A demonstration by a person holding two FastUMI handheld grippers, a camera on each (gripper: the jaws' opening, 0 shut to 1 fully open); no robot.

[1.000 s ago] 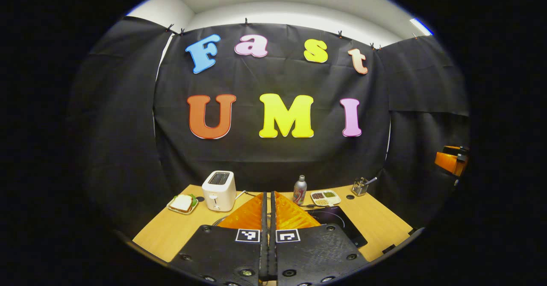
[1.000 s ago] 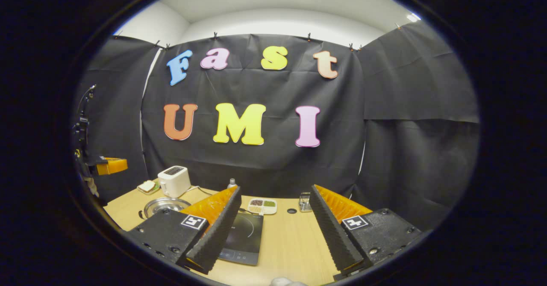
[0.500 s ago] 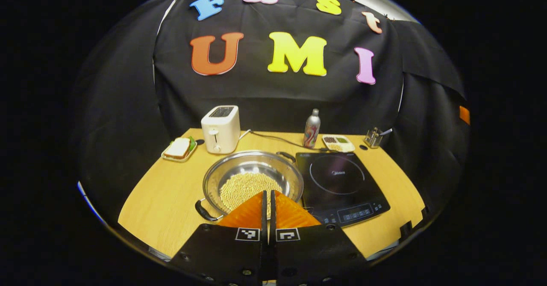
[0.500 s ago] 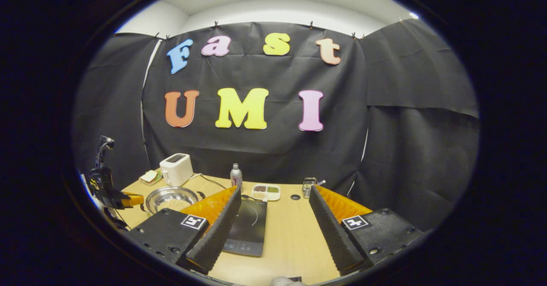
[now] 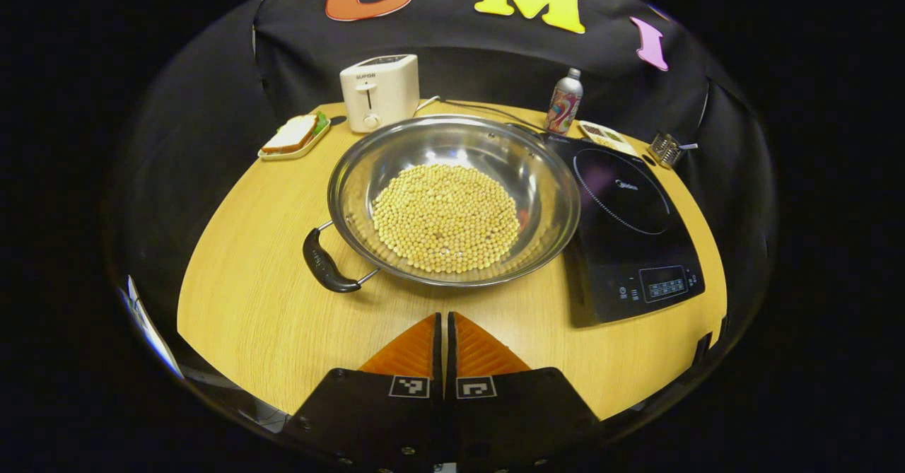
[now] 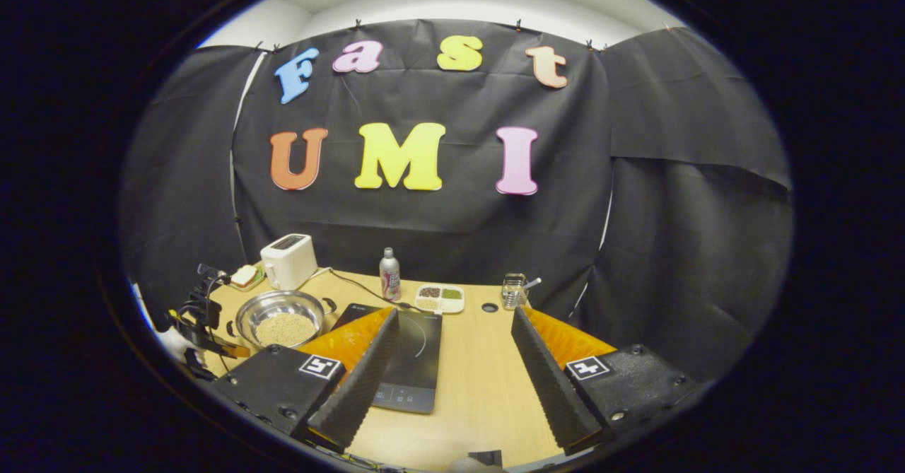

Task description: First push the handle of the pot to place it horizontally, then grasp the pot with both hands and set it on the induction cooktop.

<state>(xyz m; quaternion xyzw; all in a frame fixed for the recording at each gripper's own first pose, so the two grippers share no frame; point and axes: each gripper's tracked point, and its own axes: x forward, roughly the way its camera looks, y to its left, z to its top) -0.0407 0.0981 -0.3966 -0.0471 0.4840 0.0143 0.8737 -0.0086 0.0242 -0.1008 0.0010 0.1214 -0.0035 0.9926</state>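
Wooden table lies under the left gripper, fingers together, near the pot beside the induction cooktop; step 1 seems pending, nudging its handle level, while the right gripper waits apart.

The wooden table carries a steel pot of beans at centre, an induction cooktop right, and far: toaster, sandwich tray, bottle, divided dish, wire holder.
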